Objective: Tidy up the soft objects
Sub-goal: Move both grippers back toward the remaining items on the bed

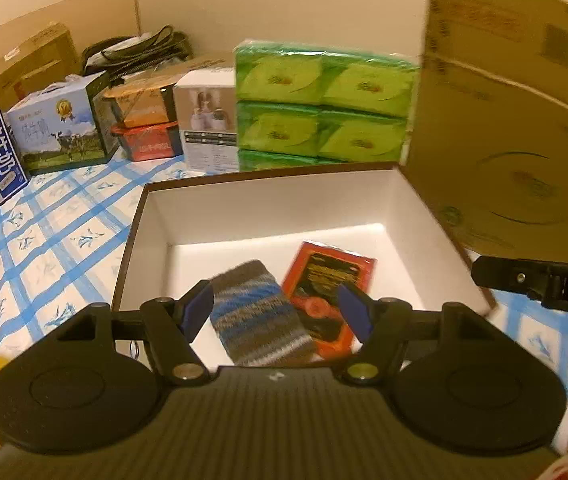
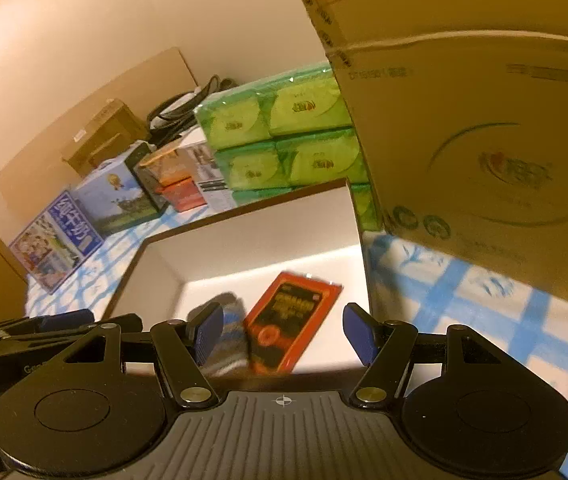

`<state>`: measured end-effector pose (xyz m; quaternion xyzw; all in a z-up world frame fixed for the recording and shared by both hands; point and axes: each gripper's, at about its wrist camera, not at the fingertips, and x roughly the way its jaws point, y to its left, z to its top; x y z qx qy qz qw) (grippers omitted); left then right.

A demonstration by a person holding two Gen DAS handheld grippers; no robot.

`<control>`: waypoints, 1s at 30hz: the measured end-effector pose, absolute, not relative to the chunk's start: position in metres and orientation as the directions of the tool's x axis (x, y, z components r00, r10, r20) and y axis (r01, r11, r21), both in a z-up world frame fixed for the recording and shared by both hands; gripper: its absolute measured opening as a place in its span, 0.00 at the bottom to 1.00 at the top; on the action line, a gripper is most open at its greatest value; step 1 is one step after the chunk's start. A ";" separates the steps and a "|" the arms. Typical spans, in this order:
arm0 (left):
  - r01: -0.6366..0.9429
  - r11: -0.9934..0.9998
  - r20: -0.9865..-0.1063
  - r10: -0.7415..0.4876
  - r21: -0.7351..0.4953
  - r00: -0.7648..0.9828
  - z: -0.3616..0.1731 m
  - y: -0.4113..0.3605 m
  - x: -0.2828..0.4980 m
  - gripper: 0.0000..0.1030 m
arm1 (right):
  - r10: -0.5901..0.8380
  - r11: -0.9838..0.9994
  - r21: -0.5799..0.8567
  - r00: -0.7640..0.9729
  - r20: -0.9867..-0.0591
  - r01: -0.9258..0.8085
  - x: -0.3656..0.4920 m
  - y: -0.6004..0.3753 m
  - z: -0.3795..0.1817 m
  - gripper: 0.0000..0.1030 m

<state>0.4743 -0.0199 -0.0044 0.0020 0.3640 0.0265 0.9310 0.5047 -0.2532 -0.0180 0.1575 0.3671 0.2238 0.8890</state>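
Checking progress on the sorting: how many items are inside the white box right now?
2. A striped knitted piece lies on the floor of the white box, left of a red packet beside it. The near wall may hide more.

Left gripper [image 1: 275, 308] and right gripper [image 2: 281, 330] black, blue pads, brass-looking pivot screws, ribbed grey housing

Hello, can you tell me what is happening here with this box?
A person holds two grippers over an open white box on a blue checked tablecloth. Both the left gripper and the right gripper are open and hold nothing. A striped knit piece and a red packet lie side by side on the box floor.
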 end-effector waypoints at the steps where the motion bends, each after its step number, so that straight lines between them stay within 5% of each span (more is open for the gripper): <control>1: -0.035 0.999 -0.674 0.039 0.019 0.738 0.000 -0.022 0.463 0.65 | 0.516 0.848 0.449 0.629 -0.581 -0.281 0.494 -0.257 -0.015 0.64; 12: 0.025 0.999 -0.653 -0.039 -0.031 0.757 0.033 -0.011 0.346 0.65 | 0.495 0.860 0.439 0.640 -0.588 -0.261 0.381 -0.278 0.013 0.64; 30: -0.073 0.995 -0.688 0.009 -0.064 0.726 0.025 0.047 0.189 0.65 | 0.469 0.883 0.357 0.556 -0.686 -0.304 0.243 -0.242 -0.008 0.64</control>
